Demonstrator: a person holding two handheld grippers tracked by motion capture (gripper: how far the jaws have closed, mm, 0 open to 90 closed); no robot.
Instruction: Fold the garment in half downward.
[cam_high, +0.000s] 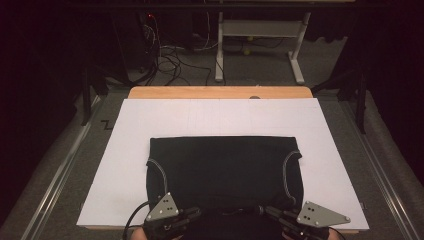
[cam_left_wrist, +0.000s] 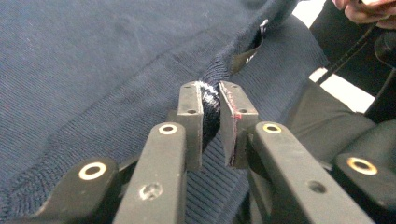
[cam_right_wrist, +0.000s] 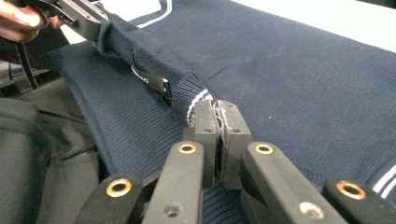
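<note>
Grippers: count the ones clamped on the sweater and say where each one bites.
2. The left gripper pinches the ribbed collar edge of the navy sweater; the right gripper pinches that edge at its white-striped end.

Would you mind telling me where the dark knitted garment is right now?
In the high view, the dark knitted garment lies on the white sheet at the table's near edge, its collar pinched between the left gripper and right gripper.

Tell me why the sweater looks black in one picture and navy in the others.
High view: dim, underexposed, so the sweater reads black. Left gripper view: bright and close, knit clearly navy, far corner blown out. Right gripper view: same navy, white sheet overexposed.
</note>
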